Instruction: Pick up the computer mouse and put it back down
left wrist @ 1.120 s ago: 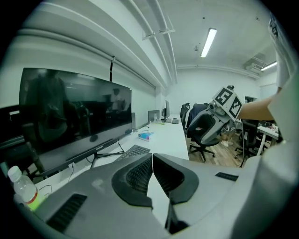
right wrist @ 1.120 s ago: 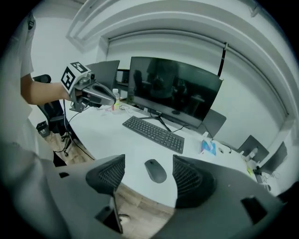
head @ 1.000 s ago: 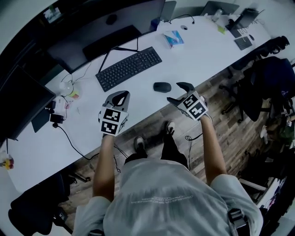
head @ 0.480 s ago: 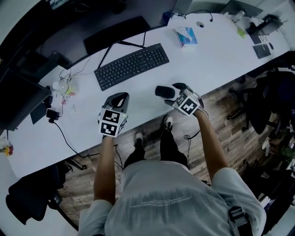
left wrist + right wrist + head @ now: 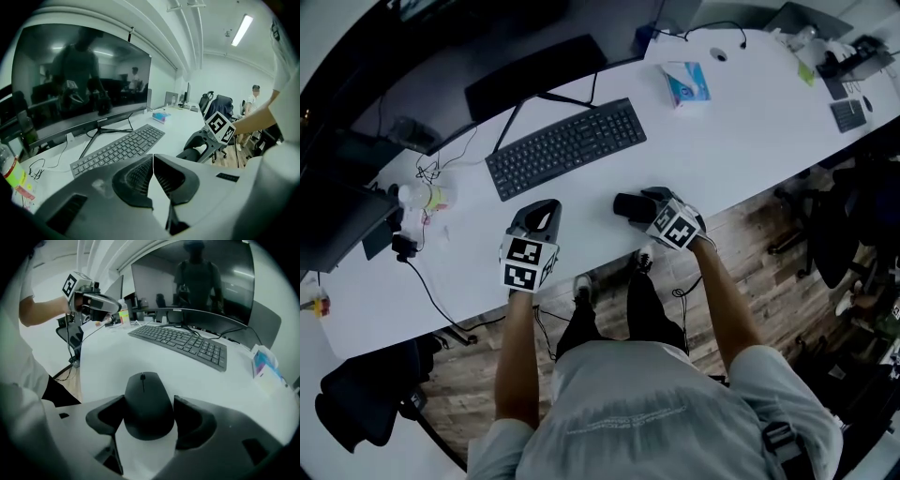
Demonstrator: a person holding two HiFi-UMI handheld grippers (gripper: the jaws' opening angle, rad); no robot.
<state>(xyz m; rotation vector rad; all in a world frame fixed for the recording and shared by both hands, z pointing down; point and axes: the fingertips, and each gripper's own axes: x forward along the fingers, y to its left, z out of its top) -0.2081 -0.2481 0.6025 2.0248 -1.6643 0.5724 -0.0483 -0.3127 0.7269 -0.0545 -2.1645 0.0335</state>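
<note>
Black mouse between right tongs, apparently gripped, left tongs closed, empty

Long white desk over wood-plank floor, dark office chairs at rt, white wall, ceiling strip light.

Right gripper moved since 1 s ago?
Yes. The right gripper has closed in leftward on the computer mouse, which sits on the desk; its jaws now flank it.

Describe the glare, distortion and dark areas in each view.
Head view: fisheye bends the long white desk, corners dark. Left gripper view: curved black monitor mirrors room figures; ceiling strip light glares. Right gripper view: black computer mouse sharp, rim vignetted.
</note>
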